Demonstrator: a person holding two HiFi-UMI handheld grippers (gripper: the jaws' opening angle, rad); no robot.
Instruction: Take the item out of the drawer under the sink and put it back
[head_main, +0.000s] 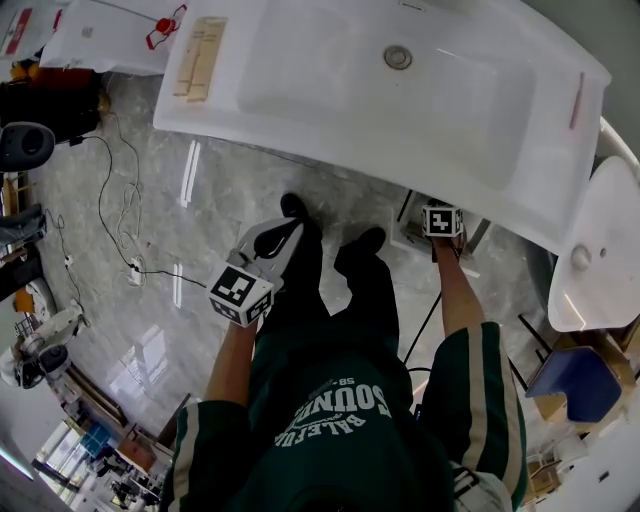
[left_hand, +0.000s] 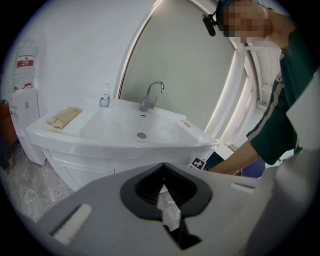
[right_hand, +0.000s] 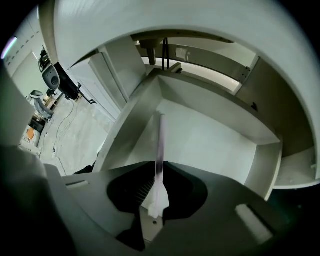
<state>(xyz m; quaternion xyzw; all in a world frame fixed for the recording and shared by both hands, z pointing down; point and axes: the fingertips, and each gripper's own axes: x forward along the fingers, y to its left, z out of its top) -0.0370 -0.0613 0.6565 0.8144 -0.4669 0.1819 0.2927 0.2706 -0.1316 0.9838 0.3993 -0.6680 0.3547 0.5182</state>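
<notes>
Gripping the item (right_hand: 160, 145), a thin, pale stick with a pinkish stem, the right tool (right_hand: 157, 192) has its jaws clamped on the near end, so the stem projects ahead of them over the pale floor of the open drawer (right_hand: 210, 140). We cannot tell whether the far tip touches that floor. The drawer stands pulled out beneath the overhanging white sink (head_main: 380, 110), and in the head view we see the right tool reaching steeply down under the sink's front edge. The left tool (left_hand: 167, 210) is held well apart from the drawer, in front of the person's legs, its jaws together with nothing between them. Its view looks across at the sink, where we note the faucet (left_hand: 150, 95) at the back and a slatted beige piece (left_hand: 64, 117) lying on the left corner. Below lies the grey marbled floor (head_main: 180, 180), with loose cables (head_main: 115, 210) trailing over it at left.
</notes>
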